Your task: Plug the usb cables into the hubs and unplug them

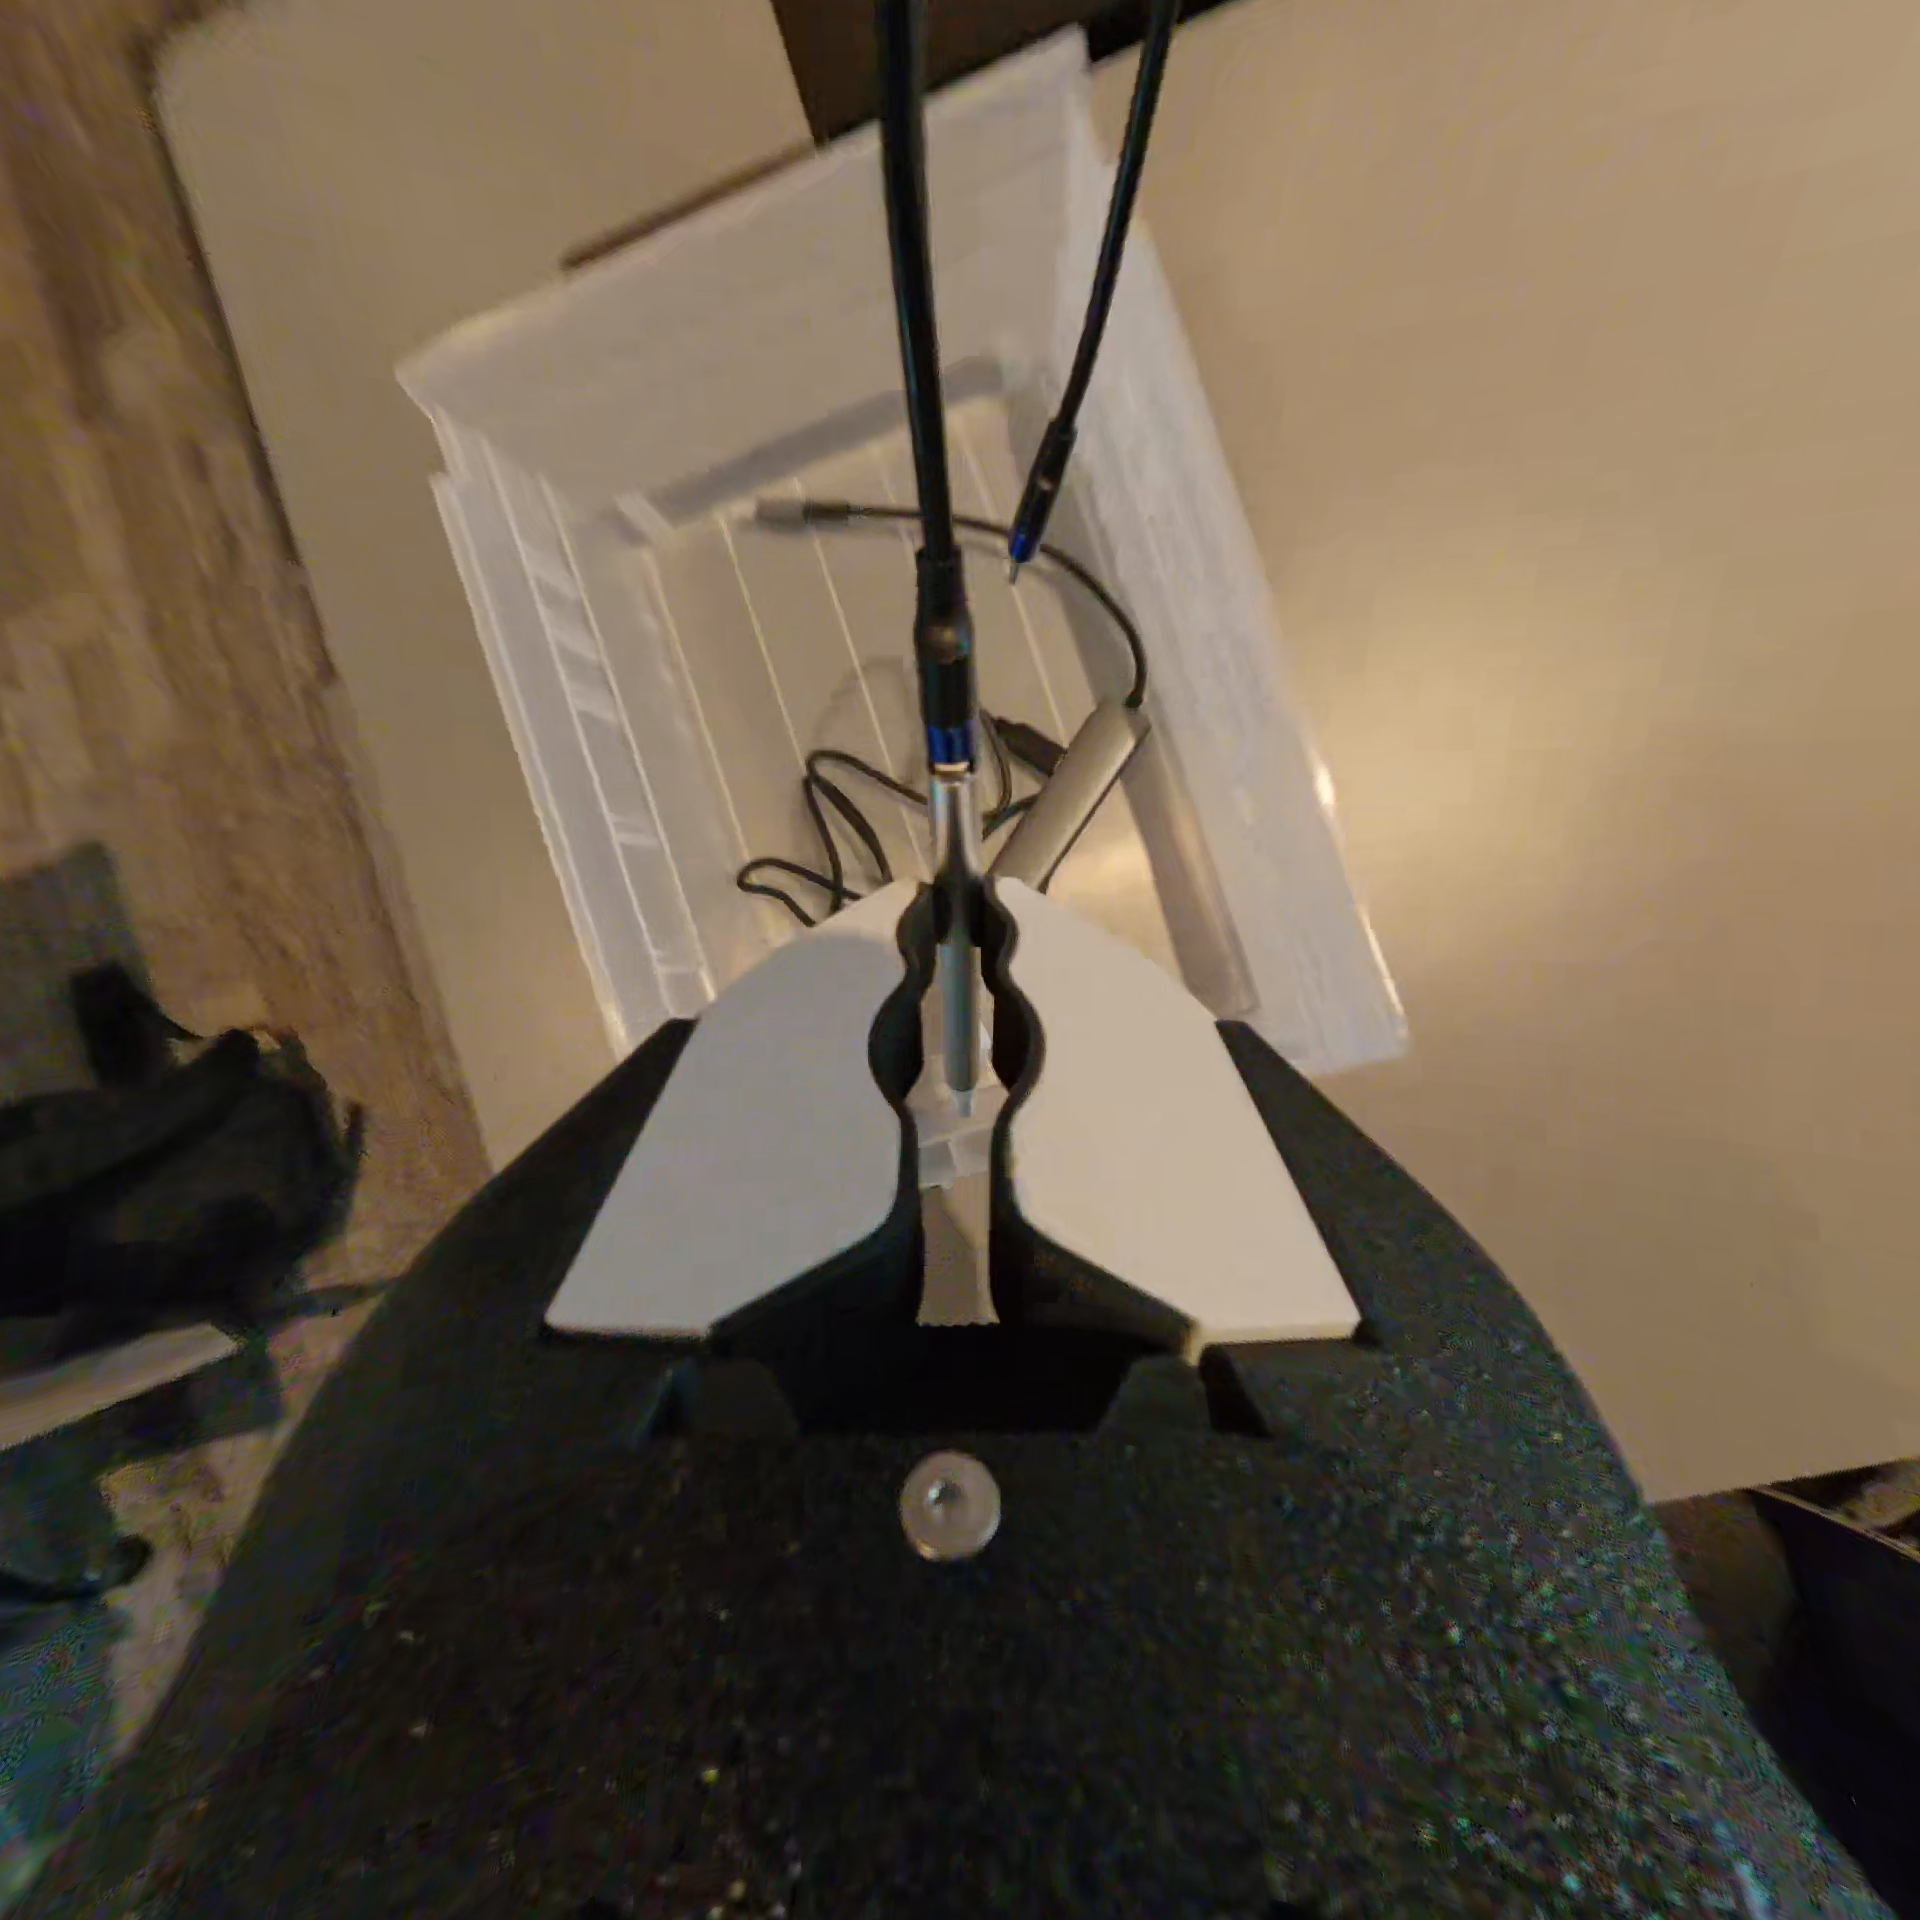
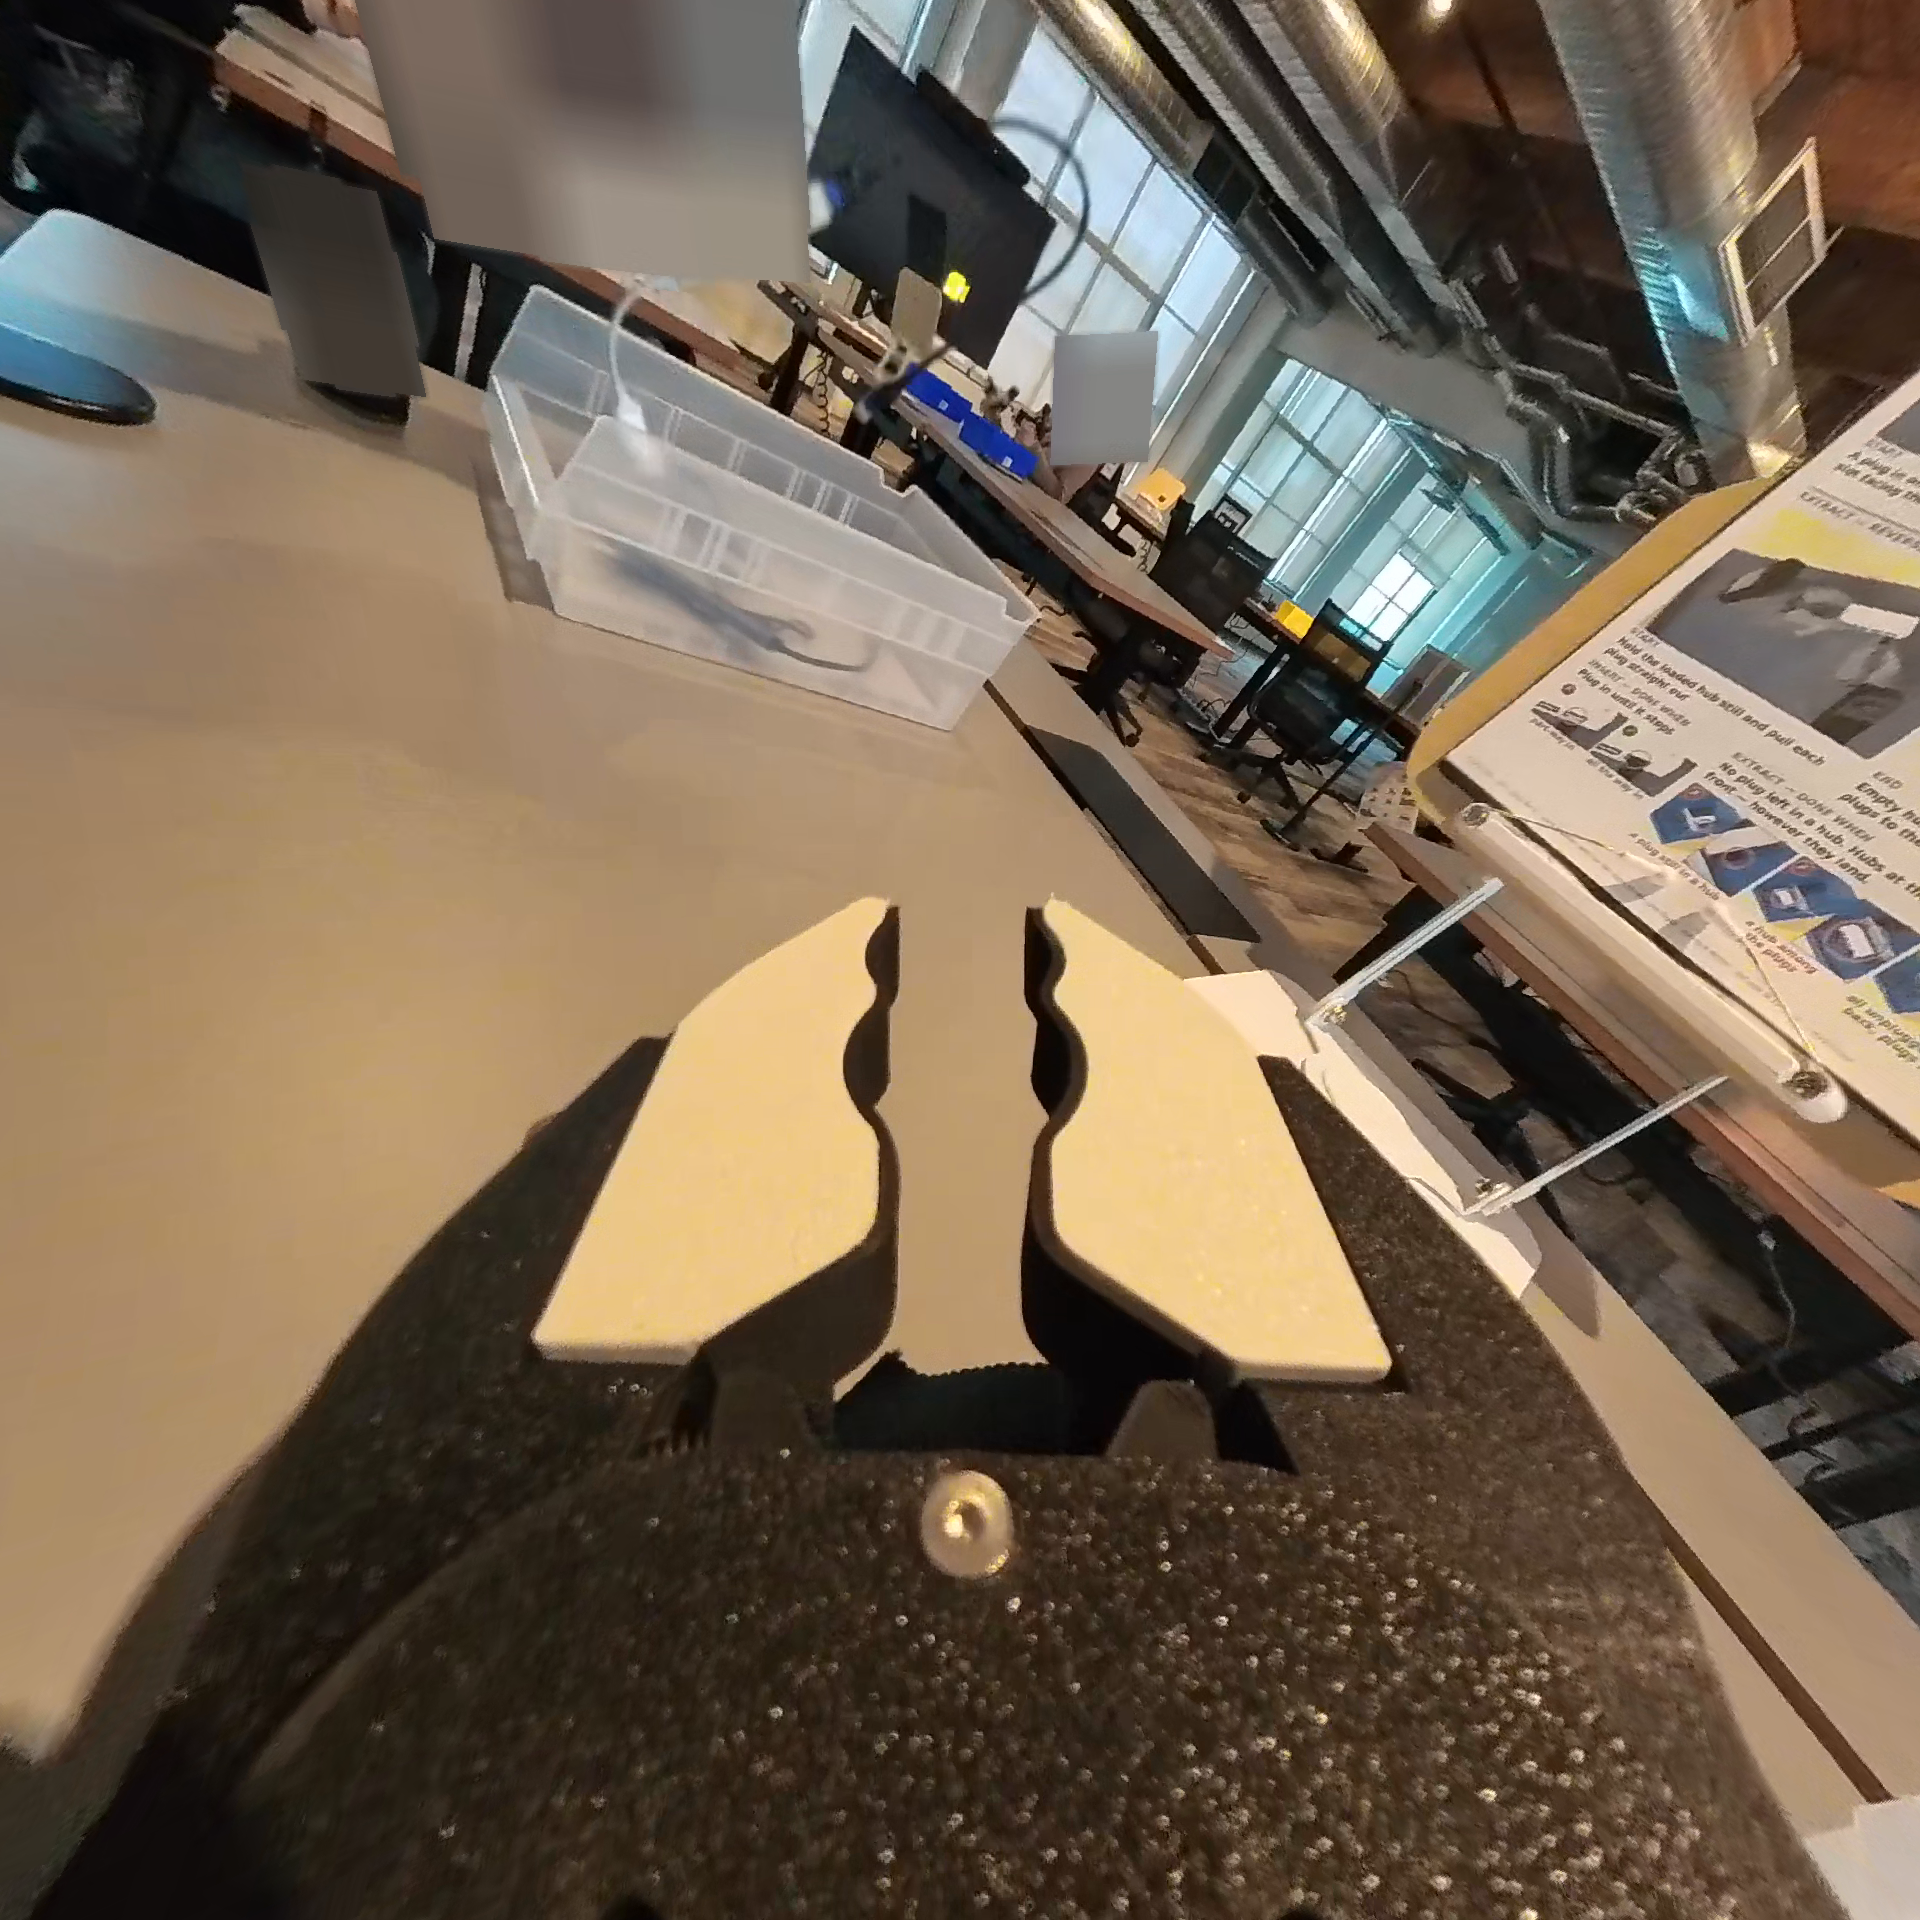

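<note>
A slim grey hub (image 1: 956, 987) is clamped by the left gripper (image 1: 958, 896) above a clear tray (image 1: 540, 644) — its near end is hidden. The right gripper (image 2: 961, 925) is held apart, empty, over bare table (image 2: 364, 790) near the right edge.

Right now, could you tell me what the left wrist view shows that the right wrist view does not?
Only the left wrist view shows the left tool shut on a slim silver hub, held above the tray, with a black cable plugged into the hub's far end. A second black cable hangs loose beside it, and another silver hub lies in the tray.

Only the right wrist view shows the right tool, open and empty, an instruction board to its right, and the room beyond.

Both show the clear plastic tray on the pale table.
</note>
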`<state>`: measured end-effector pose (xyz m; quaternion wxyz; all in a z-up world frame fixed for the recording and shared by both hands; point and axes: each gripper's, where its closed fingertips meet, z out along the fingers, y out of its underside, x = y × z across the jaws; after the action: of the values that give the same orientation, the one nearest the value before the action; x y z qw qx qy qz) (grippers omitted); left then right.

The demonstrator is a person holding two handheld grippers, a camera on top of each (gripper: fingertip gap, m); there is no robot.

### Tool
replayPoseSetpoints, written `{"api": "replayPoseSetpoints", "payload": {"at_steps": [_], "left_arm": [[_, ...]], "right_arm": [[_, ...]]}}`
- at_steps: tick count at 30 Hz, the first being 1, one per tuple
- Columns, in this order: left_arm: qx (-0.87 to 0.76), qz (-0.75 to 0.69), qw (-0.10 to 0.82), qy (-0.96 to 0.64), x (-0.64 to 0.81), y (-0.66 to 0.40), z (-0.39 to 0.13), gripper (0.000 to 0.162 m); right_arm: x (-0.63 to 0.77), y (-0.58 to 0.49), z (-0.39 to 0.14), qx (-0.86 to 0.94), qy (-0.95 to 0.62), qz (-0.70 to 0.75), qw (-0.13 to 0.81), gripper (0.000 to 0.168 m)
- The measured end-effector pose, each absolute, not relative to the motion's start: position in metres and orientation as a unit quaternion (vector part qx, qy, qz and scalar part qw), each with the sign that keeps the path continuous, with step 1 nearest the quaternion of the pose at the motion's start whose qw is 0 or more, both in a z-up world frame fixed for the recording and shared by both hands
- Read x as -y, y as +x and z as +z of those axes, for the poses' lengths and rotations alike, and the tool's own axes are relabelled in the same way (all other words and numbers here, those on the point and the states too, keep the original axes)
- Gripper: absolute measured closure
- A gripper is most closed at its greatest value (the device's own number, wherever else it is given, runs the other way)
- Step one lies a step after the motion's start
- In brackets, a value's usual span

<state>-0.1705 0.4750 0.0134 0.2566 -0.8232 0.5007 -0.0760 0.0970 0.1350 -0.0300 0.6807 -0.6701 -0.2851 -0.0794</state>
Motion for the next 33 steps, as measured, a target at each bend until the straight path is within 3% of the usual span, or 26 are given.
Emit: {"api": "replayPoseSetpoints", "payload": {"at_steps": [6, 18, 26, 29, 33], "left_arm": [[-0.492, -0.018, 0.145, -0.858, -0.498, -0.185, -0.054, 0.155], [-0.525, 0.055, 0.062, -0.847, -0.509, -0.162, -0.120, 0.155], [-0.534, 0.042, 0.111, -0.837, -0.493, -0.154, -0.103, 0.135], [-0.523, 0.064, 0.195, -0.827, -0.493, -0.146, -0.077, 0.121], [-0.563, -0.015, 0.353, -0.748, -0.437, -0.079, -0.023, 0.121]], "right_arm": [[-0.135, 0.099, -0.036, 0.291, -0.674, -0.084, 0.674, 0.147], [-0.137, 0.100, -0.043, 0.303, -0.681, -0.091, 0.660, 0.148], [-0.138, 0.100, -0.045, 0.304, -0.686, -0.090, 0.655, 0.148], [-0.138, 0.098, -0.045, 0.306, -0.686, -0.092, 0.654, 0.148], [-0.139, 0.098, -0.045, 0.301, -0.687, -0.085, 0.656, 0.148]]}}
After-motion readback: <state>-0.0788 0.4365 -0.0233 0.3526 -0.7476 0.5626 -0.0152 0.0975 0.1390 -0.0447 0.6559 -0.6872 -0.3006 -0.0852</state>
